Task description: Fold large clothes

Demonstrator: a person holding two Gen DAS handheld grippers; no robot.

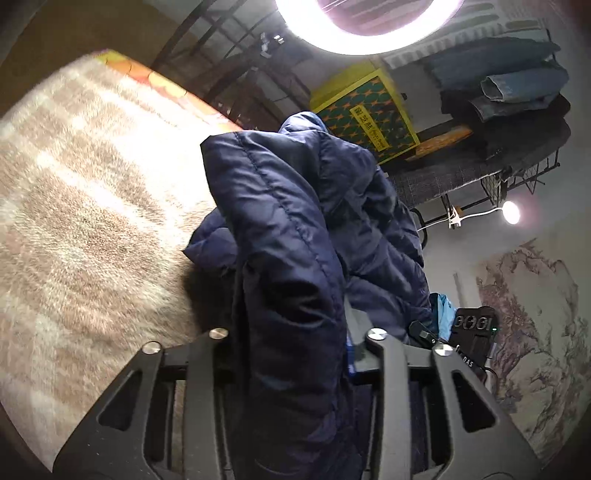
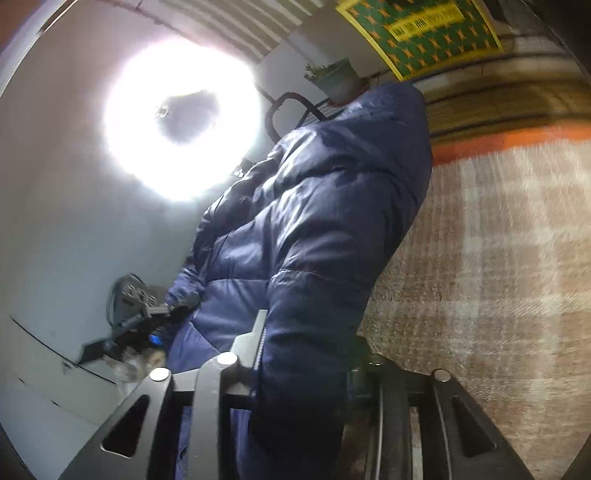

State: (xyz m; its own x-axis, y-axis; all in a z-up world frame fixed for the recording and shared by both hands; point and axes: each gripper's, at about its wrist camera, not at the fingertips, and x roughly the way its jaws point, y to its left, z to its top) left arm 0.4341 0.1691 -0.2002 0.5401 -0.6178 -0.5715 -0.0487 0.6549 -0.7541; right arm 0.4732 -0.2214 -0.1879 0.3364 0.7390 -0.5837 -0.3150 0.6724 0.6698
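A navy blue puffer jacket (image 1: 288, 229) hangs in the air over a beige checked blanket (image 1: 81, 192). My left gripper (image 1: 295, 347) is shut on a fold of the jacket; the cloth covers its fingertips. In the right wrist view the same jacket (image 2: 317, 229) fills the middle, and my right gripper (image 2: 306, 354) is shut on another part of it. The other gripper (image 2: 147, 317) shows at the lower left of the right wrist view, holding the jacket's far end. The blanket (image 2: 498, 258) lies to the right.
A yellow and green patterned box (image 1: 365, 110) stands beyond the blanket's orange edge. Folded jeans (image 1: 509, 88) lie on a dark round table. A bright ring light (image 1: 354, 22) hangs above. A small potted plant (image 2: 336, 79) stands by the wall.
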